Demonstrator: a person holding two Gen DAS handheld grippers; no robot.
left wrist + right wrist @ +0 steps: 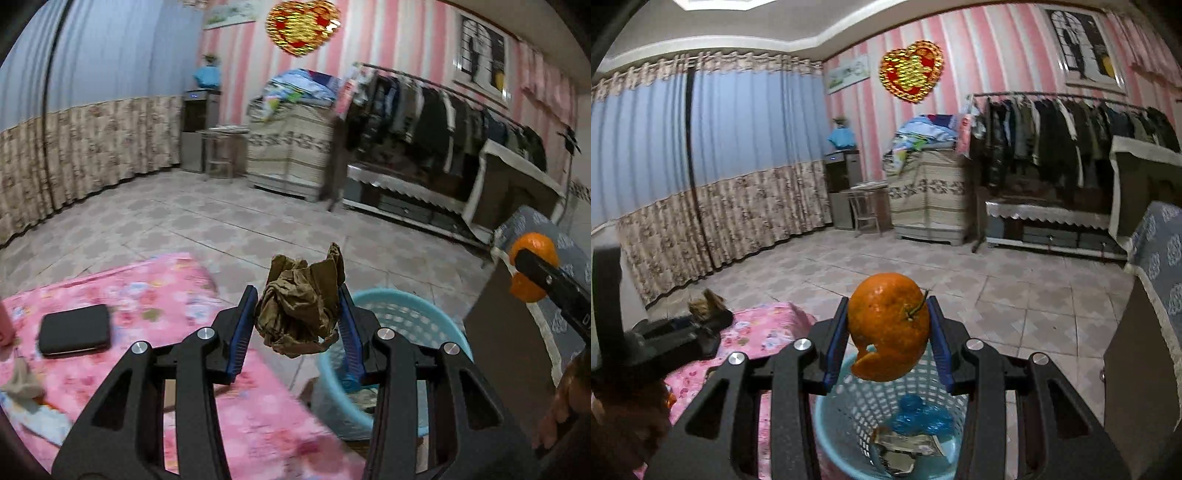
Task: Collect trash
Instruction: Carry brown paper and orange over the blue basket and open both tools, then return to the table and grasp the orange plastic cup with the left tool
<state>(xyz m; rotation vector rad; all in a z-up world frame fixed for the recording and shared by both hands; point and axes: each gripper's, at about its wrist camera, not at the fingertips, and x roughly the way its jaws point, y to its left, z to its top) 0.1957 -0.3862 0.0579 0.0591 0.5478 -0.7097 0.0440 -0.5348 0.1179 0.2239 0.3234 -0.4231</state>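
Currently, the left gripper (297, 320) pinches one crumpled brown paper wad (301, 305) between ribbed blue pads, with one perforated light-blue plastic basket (436, 317) just below and right of it. The right gripper (888, 339) pinches one hollow orange peel (888, 326), glossy and dimpled, directly above that basket.

Left gripper (297, 325), right gripper (888, 338): black linkage arms, silver screws, blue ribbed pads on jaws.
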